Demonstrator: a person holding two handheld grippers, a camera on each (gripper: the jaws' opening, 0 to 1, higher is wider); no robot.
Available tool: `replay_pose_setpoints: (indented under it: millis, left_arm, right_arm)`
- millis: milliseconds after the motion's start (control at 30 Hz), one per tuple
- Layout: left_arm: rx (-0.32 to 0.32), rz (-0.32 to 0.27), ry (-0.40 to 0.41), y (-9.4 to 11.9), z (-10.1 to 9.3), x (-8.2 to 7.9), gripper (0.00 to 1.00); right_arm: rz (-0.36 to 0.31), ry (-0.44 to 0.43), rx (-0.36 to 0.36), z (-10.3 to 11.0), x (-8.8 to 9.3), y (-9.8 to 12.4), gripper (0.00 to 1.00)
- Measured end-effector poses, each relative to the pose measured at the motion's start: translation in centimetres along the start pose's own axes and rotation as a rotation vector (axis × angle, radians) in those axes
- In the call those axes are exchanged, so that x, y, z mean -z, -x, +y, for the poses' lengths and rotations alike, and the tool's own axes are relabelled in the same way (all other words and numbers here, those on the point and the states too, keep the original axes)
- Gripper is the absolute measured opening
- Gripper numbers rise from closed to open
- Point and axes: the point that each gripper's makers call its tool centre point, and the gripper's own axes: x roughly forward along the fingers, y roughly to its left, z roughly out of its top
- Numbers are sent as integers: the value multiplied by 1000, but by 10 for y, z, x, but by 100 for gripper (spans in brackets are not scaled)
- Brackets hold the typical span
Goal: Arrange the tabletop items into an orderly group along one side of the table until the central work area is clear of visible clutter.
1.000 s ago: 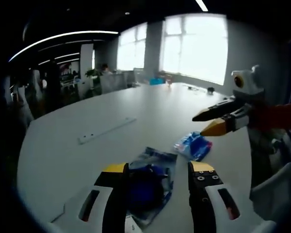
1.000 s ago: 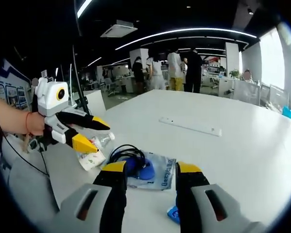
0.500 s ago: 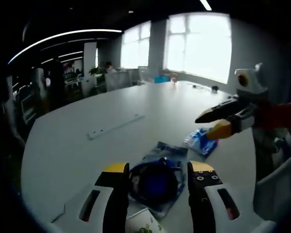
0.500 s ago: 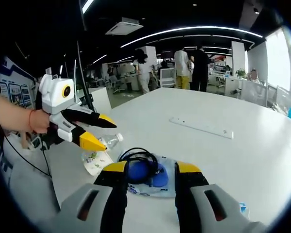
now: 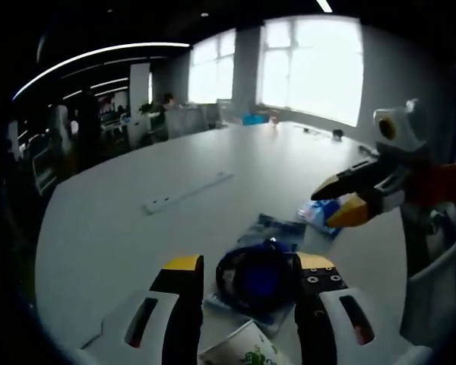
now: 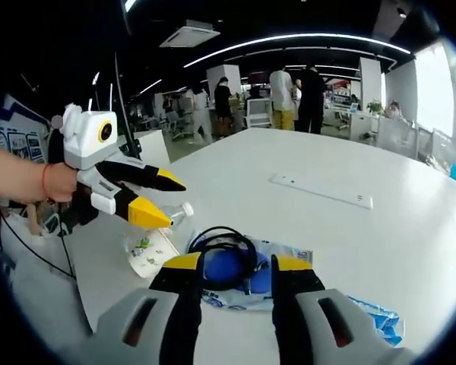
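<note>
Your left gripper is spread wide, with nothing held. Close under its jaws you see the top of a plastic bottle with a white label. Just past that, between the yellow jaw tips, sits a blue round thing with a black cable coiled around it, lying on a clear plastic bag. A bit farther, a small blue packet lies on the white table, right by your other gripper's tips. Farther still is a long white strip.

In the right gripper view, your right gripper is also spread wide and holds nothing. The same blue round thing and black cable lie between its jaws on the bag. The blue packet is near the right jaw. To the left, the plastic bottle lies on its side under your left gripper. Your hand grips it. The white strip lies far out on the table, and people stand at the far end.
</note>
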Motion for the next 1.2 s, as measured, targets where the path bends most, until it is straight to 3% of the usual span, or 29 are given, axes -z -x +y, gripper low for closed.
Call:
replay_pose_setpoints:
  millis: [467, 800, 1200]
  left_arm:
    - [24, 35, -3, -12, 13, 15, 43]
    - [39, 56, -5, -19, 16, 23, 42]
    - [49, 81, -6, -27, 21, 30, 41]
  right_arm:
    - [46, -47, 58, 14, 22, -15, 32]
    - [58, -76, 104, 16, 27, -19, 33]
    - [102, -170, 181, 17, 40, -23, 34]
